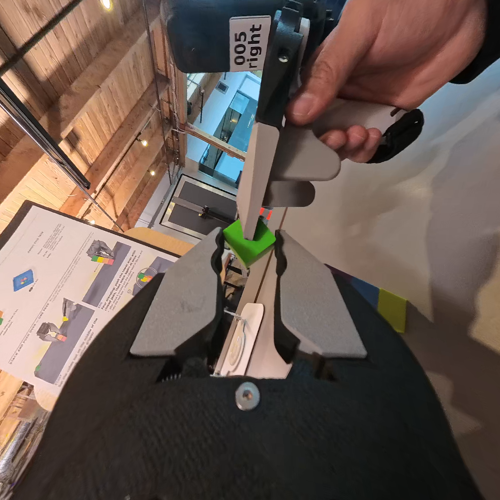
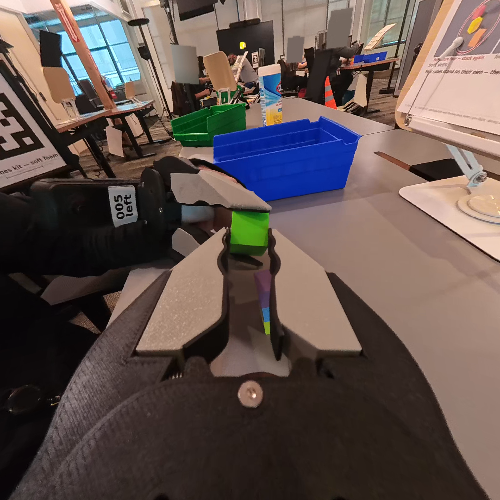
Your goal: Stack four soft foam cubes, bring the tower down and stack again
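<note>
A bright green foam cube (image 2: 247, 232) is held in the air over the grey table (image 2: 378, 270). My right gripper (image 2: 248, 239) has a fingertip on the cube's left and right sides. My left gripper (image 2: 261, 235) comes in from the left, one finger on top of the cube and one under it. In the left wrist view the cube (image 1: 250, 250) sits between my left gripper's (image 1: 249, 236) tips. There my right gripper (image 1: 255, 230) reaches down from above, one finger pressed into the foam. No other cubes are in view.
A flat strip of purple, blue and green patches (image 2: 263, 297) lies on the table under the grippers. A blue bin (image 2: 284, 167), a green bin (image 2: 208, 124) and a wipes canister (image 2: 270, 94) stand behind. An instruction sheet on a stand (image 2: 446, 189) is at the right. Both grippers' tips are close together, under 4 cm apart.
</note>
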Demonstrator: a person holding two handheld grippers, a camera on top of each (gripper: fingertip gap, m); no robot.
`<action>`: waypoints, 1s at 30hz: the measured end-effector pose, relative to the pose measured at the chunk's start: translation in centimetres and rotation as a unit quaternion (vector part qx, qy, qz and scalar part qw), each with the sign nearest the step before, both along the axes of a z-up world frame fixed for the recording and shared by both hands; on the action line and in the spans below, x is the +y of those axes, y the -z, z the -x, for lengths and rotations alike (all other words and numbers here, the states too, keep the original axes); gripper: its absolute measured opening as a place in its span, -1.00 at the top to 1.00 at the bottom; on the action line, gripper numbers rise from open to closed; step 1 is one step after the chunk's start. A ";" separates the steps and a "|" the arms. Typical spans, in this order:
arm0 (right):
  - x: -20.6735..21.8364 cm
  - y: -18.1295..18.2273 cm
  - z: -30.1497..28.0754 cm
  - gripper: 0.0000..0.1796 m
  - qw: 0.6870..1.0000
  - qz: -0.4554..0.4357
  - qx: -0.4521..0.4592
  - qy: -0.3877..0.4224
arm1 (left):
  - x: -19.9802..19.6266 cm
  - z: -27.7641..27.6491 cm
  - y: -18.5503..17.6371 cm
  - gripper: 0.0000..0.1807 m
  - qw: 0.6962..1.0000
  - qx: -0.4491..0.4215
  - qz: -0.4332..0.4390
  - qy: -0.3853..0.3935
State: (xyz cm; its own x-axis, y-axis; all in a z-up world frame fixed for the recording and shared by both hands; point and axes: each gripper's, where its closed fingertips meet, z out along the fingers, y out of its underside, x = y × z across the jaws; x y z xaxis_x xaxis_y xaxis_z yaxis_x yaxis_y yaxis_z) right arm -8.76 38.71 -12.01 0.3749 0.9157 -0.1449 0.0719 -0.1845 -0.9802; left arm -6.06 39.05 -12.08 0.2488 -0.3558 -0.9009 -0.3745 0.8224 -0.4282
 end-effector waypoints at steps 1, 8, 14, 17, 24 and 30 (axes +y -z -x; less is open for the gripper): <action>0.0 0.0 0.0 0.72 1.000 0.001 -0.001 -0.001 | 0.0 0.0 0.0 0.61 1.000 0.001 0.003 0.001; 0.0 0.0 -0.3 0.73 1.000 0.006 0.003 -0.001 | 0.1 0.1 0.0 0.61 1.000 0.001 -0.003 -0.003; 0.3 -0.9 -1.8 0.73 0.999 0.023 0.042 -0.007 | 0.3 0.8 -0.4 0.98 1.000 -0.022 -0.005 0.000; 0.1 -0.7 -2.1 0.73 0.998 0.039 0.046 -0.019 | 0.2 0.7 -0.2 1.00 1.000 -0.019 0.000 0.003; 0.0 -1.4 -2.1 0.73 0.995 0.051 0.080 -0.029 | -0.5 0.0 0.8 1.00 1.000 0.008 -0.004 0.012; 0.3 -1.0 -2.1 0.73 0.996 0.050 0.069 -0.020 | 0.0 0.2 0.8 1.00 1.000 0.014 -0.006 0.003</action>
State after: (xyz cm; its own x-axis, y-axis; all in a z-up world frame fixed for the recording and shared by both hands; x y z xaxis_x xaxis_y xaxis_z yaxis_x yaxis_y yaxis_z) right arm -6.68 39.04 -11.03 0.3092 0.9076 -0.2838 -0.0525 -0.2817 -0.9581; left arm -6.27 39.00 -12.93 0.2214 -0.3462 -0.9117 -0.3809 0.8299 -0.4076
